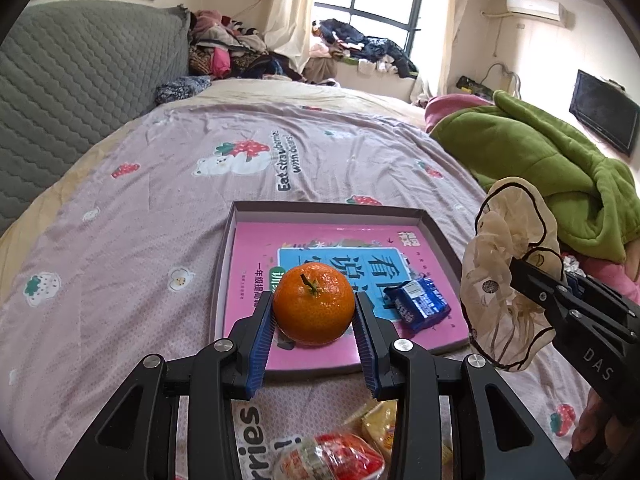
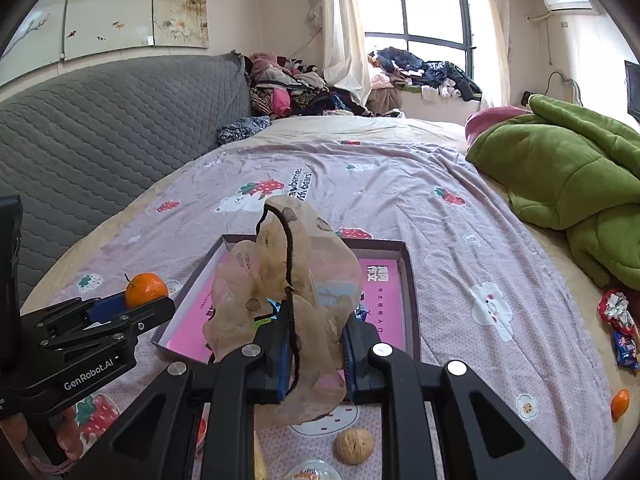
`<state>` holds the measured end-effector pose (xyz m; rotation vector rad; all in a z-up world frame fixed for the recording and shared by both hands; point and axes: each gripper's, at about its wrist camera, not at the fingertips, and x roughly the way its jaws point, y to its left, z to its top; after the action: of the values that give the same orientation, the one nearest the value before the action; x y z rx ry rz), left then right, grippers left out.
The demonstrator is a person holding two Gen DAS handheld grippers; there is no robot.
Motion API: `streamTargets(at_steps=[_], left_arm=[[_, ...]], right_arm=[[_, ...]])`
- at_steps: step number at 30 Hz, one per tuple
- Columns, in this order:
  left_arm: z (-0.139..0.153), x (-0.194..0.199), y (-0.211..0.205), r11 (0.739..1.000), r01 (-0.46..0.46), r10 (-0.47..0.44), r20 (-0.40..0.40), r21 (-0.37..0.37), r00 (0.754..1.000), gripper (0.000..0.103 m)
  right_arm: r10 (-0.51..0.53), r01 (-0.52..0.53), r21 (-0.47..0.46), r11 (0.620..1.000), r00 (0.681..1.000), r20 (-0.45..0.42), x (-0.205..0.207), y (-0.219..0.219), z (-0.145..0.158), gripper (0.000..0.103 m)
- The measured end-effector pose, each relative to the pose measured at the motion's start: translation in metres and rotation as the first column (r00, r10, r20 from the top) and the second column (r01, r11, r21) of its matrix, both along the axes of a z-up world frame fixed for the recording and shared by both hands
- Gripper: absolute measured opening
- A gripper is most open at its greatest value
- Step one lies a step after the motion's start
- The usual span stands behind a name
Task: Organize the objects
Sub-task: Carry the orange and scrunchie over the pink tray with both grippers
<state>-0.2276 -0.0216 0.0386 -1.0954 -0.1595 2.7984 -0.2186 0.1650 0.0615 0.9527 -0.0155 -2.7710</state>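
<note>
Orange tangerine point(image 1: 313, 303) pinched in left claw point(image 1: 314, 320), sheer scrunchie point(image 2: 288, 292) pinched in right claw point(image 2: 314, 354); carrying step, tray point(image 1: 440, 236) just ahead; next: lower, release inside.

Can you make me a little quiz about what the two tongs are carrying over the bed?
1. True or false: the left tongs grip a walnut.
2. What do the right tongs hold? A) sheer scrunchie B) book C) green blanket
3. Fill in: the blue snack packet lies on the pink ____ in the shallow box.

Key: 1. False, they grip the orange; the walnut lies on the bed. 2. A, the scrunchie. 3. Book.
</note>
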Motion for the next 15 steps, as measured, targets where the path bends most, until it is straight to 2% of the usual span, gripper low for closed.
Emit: streamTargets(at_steps=[15], left_arm=[[-0.026, -0.04, -0.002, 1.0, 0.006, -0.006, 0.099, 0.003, 0.995, 0.039]], right_arm=[[0.006, -0.009, 0.045, 0.999, 0.998, 0.07, -0.029, -0.016, -0.026, 0.021]])
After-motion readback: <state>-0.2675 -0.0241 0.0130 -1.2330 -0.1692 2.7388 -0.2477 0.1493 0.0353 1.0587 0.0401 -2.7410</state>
